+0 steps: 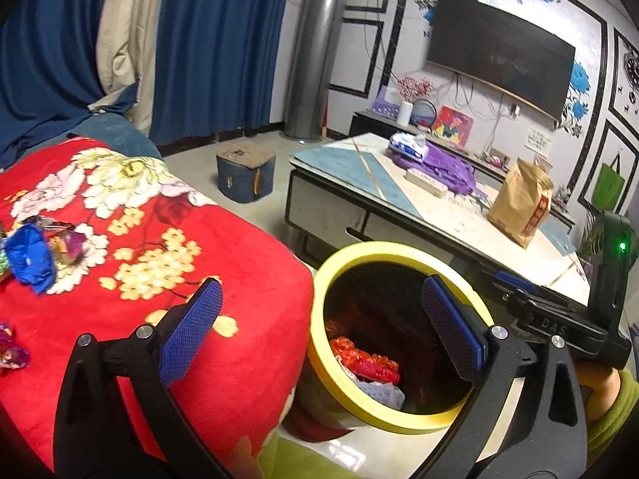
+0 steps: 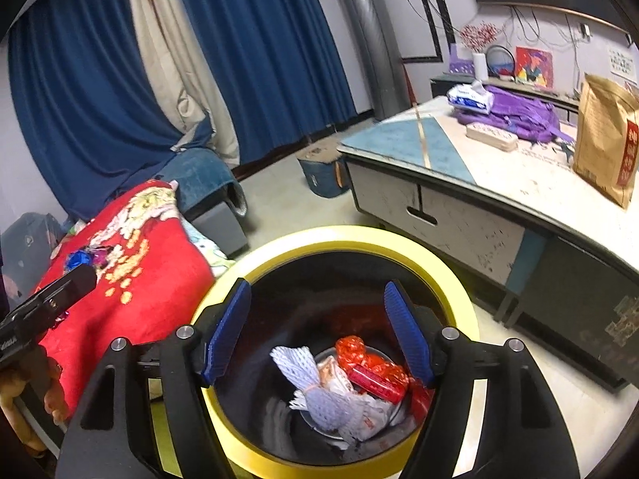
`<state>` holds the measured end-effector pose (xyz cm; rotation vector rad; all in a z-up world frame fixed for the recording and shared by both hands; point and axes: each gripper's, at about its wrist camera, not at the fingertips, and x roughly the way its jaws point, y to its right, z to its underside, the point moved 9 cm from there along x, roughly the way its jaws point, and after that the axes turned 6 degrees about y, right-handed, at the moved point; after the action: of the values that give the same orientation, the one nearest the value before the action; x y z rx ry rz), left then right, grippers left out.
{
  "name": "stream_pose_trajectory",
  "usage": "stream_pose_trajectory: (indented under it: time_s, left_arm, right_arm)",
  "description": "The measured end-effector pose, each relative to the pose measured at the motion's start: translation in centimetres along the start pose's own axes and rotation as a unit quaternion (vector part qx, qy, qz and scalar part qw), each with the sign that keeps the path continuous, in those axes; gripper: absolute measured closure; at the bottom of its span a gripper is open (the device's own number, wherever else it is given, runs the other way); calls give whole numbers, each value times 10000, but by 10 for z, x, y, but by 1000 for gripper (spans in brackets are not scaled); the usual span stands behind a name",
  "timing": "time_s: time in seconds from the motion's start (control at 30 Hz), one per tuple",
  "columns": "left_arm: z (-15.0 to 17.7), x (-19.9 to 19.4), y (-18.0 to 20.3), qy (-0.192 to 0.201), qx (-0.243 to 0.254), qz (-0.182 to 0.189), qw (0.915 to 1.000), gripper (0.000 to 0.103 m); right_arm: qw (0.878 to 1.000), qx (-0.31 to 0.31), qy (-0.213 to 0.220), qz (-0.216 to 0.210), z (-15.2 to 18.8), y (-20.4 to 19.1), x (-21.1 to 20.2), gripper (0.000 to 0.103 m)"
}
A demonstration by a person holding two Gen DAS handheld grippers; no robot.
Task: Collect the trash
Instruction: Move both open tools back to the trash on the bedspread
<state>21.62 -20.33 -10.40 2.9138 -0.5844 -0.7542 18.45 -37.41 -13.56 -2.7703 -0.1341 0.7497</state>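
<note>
By the bed's red flowered blanket, we are holding both tongs, left and right, wide and empty over the round yellow-rimmed bin. Red crinkly wrappers are lying inside; shiny candy wrappers are waiting on the blanket.

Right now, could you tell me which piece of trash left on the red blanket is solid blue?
The crumpled blue wrapper, lying on the blanket; the pieces beside it are multicoloured foil.

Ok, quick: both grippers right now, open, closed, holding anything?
Left gripper: open, empty, beside the yellow-rimmed bin.
Right gripper: open, empty, above the bin.
</note>
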Motion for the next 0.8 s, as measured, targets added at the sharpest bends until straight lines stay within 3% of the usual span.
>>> stream_pose_trajectory:
  time_s: [0.33,0.8]
  left_arm:
    - [-18,-29,-28,389,-219,-290,9986,11]
    - [-33,-66,-77,769,-643,-703,9925,11]
  right_arm:
    - [9986,-345,291,-269,-14,-42,-12,31]
    - [9936,-819,335,-706,-12,-96,-16,28]
